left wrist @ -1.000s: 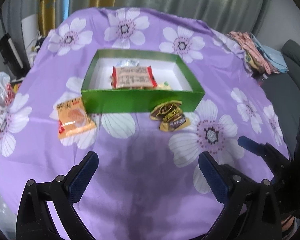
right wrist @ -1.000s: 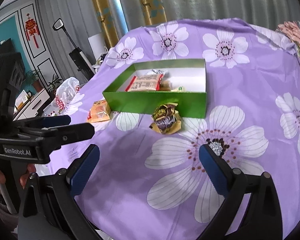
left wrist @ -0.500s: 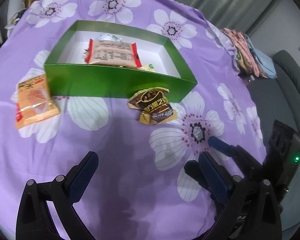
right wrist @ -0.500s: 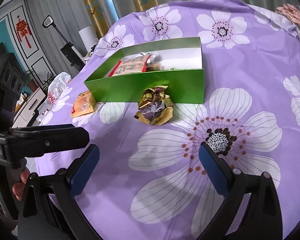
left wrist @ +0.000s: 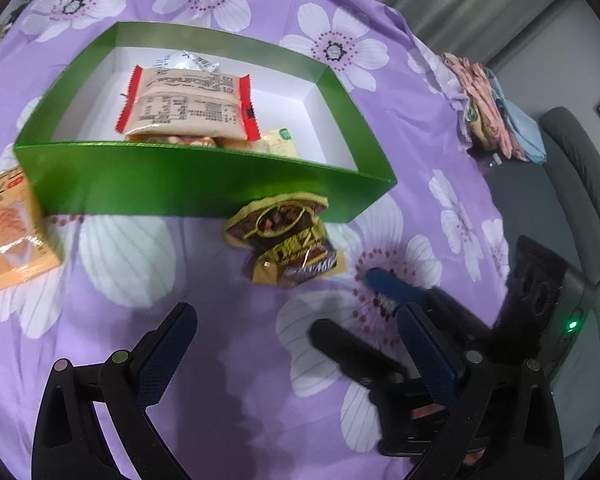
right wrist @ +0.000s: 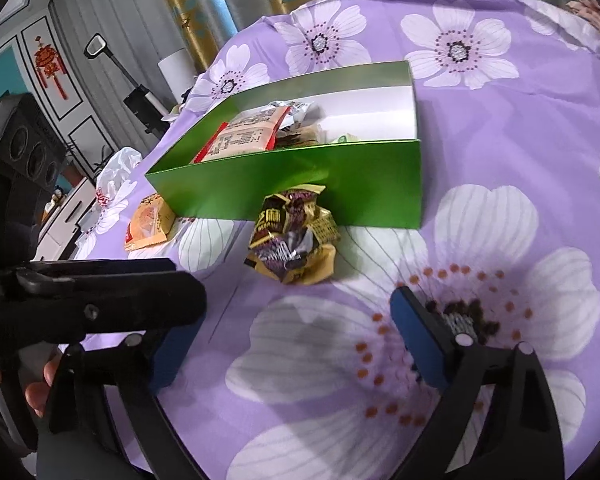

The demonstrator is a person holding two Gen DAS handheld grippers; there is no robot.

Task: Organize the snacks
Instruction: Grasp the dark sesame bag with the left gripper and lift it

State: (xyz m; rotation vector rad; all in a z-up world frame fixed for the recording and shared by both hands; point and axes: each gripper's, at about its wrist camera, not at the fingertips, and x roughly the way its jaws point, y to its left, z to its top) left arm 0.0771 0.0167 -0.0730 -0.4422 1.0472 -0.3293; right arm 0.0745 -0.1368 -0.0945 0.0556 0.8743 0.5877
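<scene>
Shallow green cardboard box [left wrist: 204, 196] with white inside sits on the worktop [left wrist: 220, 360] under a purple flowered cloth; a beige red-edged snack packet [left wrist: 188, 106] lies inside. Two crumpled brown-gold foil snack packs [right wrist: 294, 246] rest against the box's near wall, an orange flat snack pouch [left wrist: 10, 232] off its left corner. Left gripper [left wrist: 296, 354] fingers spread, empty. Right gripper [right wrist: 296, 344] fingers wide but closing, nothing between them.

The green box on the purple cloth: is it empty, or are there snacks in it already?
Not empty. The green box has no lid, and a beige packet with red ends lies inside on other small packets.
</scene>
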